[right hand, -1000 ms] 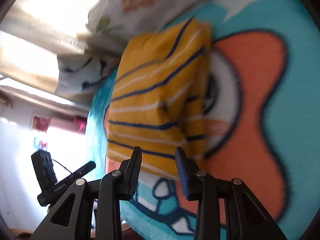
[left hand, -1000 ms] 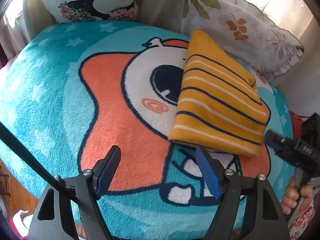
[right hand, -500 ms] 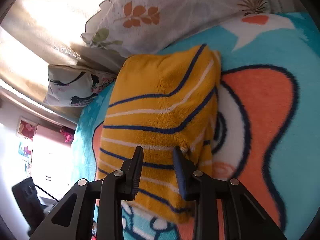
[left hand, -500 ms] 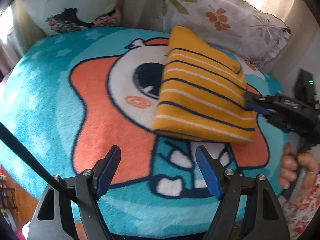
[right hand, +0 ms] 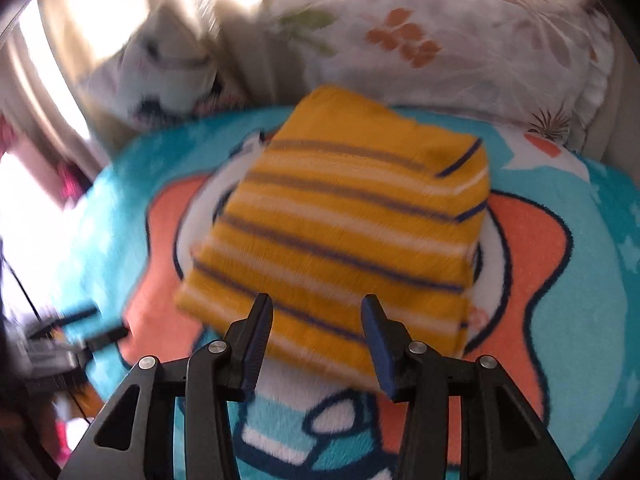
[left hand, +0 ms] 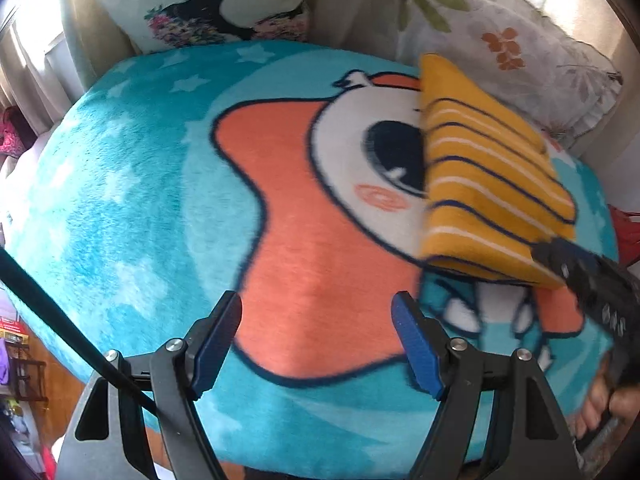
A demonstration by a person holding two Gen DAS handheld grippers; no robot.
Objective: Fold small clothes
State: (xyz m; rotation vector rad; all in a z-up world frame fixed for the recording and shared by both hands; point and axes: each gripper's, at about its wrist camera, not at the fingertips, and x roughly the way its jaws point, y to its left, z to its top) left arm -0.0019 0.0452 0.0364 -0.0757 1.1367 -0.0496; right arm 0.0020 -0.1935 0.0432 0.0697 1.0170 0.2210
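A folded yellow garment (left hand: pixel 492 184) with navy and white stripes lies flat on the right half of the teal cartoon blanket (left hand: pixel 140 200). My left gripper (left hand: pixel 316 340) hangs open over the blanket's orange patch, left of the garment, with nothing between its blue pads. My right gripper (right hand: pixel 318 328) faces the garment (right hand: pixel 348 220) from its near edge. Its jaws are opening, that edge lies between the fingers, and the pads do not press on it. In the left wrist view the right gripper (left hand: pixel 588 280) shows blurred at the garment's near right corner.
A leaf-print pillow (left hand: pixel 500 40) and a cartoon-print pillow (left hand: pixel 208 12) lean along the far side of the blanket. A hand (left hand: pixel 604 400) holds the right gripper's handle at the lower right. The blanket drops off at its left and near edges.
The right gripper swung round and rolled to face the garment's near edge, and its jaws widened. The left gripper drifted left, away from the garment, still open. The garment stayed put.
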